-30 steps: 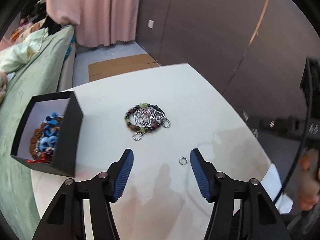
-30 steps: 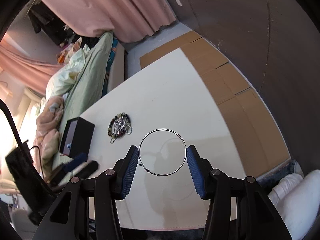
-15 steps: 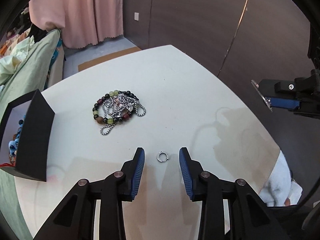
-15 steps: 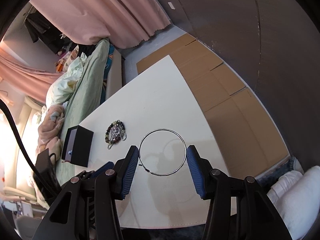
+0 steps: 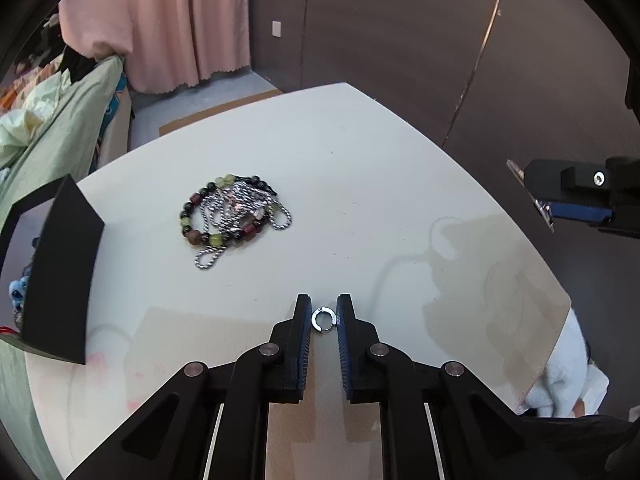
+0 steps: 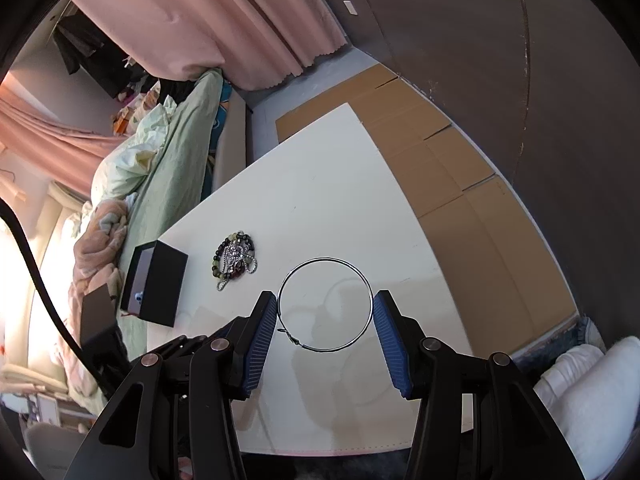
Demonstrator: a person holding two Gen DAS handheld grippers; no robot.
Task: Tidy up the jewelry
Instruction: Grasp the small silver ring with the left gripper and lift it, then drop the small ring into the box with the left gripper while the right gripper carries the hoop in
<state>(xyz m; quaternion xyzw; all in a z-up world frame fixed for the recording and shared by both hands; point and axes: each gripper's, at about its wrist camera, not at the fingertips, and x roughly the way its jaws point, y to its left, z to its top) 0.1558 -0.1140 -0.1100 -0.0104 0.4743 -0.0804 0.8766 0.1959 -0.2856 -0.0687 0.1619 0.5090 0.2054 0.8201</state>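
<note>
My left gripper (image 5: pixel 324 314) is closed around a small silver ring (image 5: pixel 323 319) on the white table (image 5: pixel 360 168), its blue pads touching the ring's sides. My right gripper (image 6: pixel 325 312) is shut on a large thin silver hoop (image 6: pixel 325 305) and holds it high above the table. A tangle of bead bracelets and silver chains (image 5: pixel 234 214) lies at the table's middle; it also shows in the right wrist view (image 6: pixel 234 260). A black open box (image 5: pixel 56 272) with blue trinkets stands at the left edge, also seen in the right wrist view (image 6: pixel 156 284).
A bed with green bedding (image 5: pixel 48 128) runs along the table's left side. Pink curtains (image 5: pixel 168 24) hang behind. Brown cardboard sheets (image 6: pixel 460 184) cover the floor to the right. The right gripper's body (image 5: pixel 576 196) hangs off the table's right edge.
My left gripper moved right and down to the small ring and closed from wide open onto it. My right gripper rose with the hoop still in it.
</note>
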